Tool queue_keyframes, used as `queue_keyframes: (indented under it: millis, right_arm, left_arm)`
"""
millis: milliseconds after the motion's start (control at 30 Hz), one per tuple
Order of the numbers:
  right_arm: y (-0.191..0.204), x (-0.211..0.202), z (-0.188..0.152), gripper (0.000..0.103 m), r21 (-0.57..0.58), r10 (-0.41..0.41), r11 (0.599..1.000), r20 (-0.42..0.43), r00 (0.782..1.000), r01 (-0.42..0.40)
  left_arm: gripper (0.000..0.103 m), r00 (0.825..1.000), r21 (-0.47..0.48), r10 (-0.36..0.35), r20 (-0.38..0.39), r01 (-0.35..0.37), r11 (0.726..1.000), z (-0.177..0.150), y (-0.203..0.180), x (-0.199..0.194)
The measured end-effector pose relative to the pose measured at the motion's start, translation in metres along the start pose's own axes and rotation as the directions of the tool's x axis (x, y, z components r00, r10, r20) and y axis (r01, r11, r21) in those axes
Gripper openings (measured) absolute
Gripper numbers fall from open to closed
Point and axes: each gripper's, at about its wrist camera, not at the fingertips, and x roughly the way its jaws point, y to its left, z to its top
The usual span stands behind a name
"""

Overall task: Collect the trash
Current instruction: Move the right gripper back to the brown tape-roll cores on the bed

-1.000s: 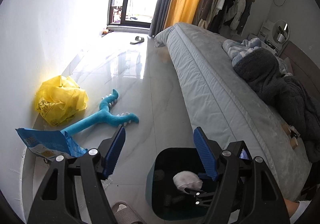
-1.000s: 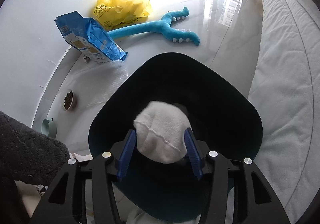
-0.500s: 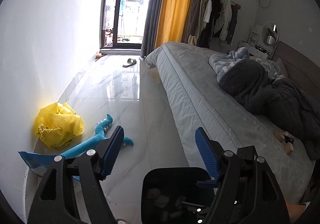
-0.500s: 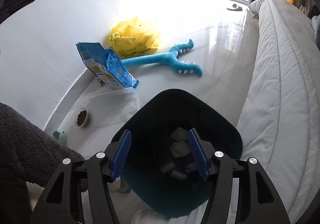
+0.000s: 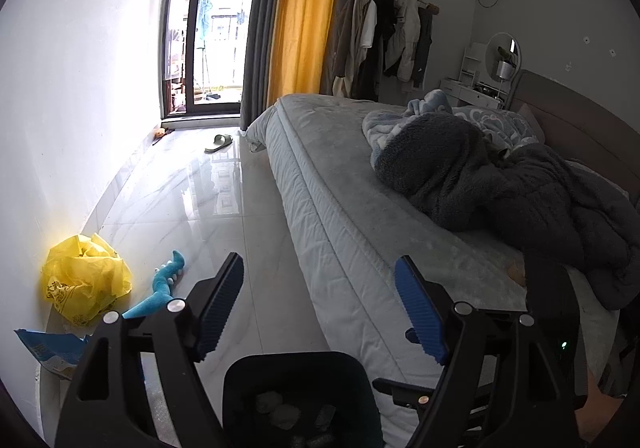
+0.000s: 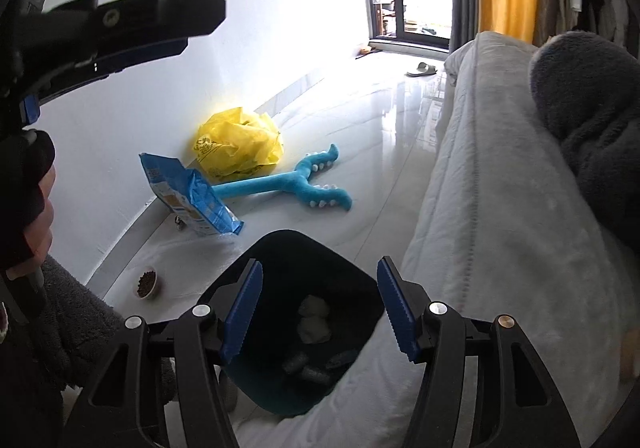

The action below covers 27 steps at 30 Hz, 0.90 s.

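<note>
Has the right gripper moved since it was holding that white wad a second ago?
Yes. The right gripper has opened and pulled up and back from the dark bin, which looks smaller now; white wads lie inside.

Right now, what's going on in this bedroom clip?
A person is collecting trash with two hand-held grippers. The right hand-held gripper hangs open and empty over the bin beside the bed, with white wads lying inside. The left hand-held gripper is open and empty too.
</note>
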Motion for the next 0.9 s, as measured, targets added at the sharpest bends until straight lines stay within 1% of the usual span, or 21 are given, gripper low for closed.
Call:
queue_keyframes:
  millis: [333, 633, 833, 900]
  right_arm:
    - [-0.065, -0.049, -0.025, 0.062, 0.103, -0.132, 0.987, 0.041, 0.990, 0.127]
    - [-0.111, -0.088, -0.050, 0.067, 0.178, -0.222, 0.962, 0.057, 0.973, 0.209]
    - [-0.139, -0.111, -0.067, 0.068, 0.231, -0.282, 0.937, 0.053, 0.958, 0.263]
    - [-0.146, -0.116, -0.073, 0.073, 0.251, -0.300, 0.927, 0.049, 0.953, 0.279]
  left_arm:
    - [0.081, 0.998, 0.004, -0.064, -0.013, 0.064, 0.998, 0.002, -0.043, 0.018]
    - [0.081, 0.992, 0.027, -0.120, -0.037, 0.121, 0.992, 0.000, -0.087, 0.031]
    - [0.083, 0.988, 0.045, -0.144, -0.063, 0.147, 0.988, -0.006, -0.112, 0.043]
    - [0.083, 0.986, 0.050, -0.151, -0.069, 0.155, 0.987, -0.008, -0.119, 0.046]
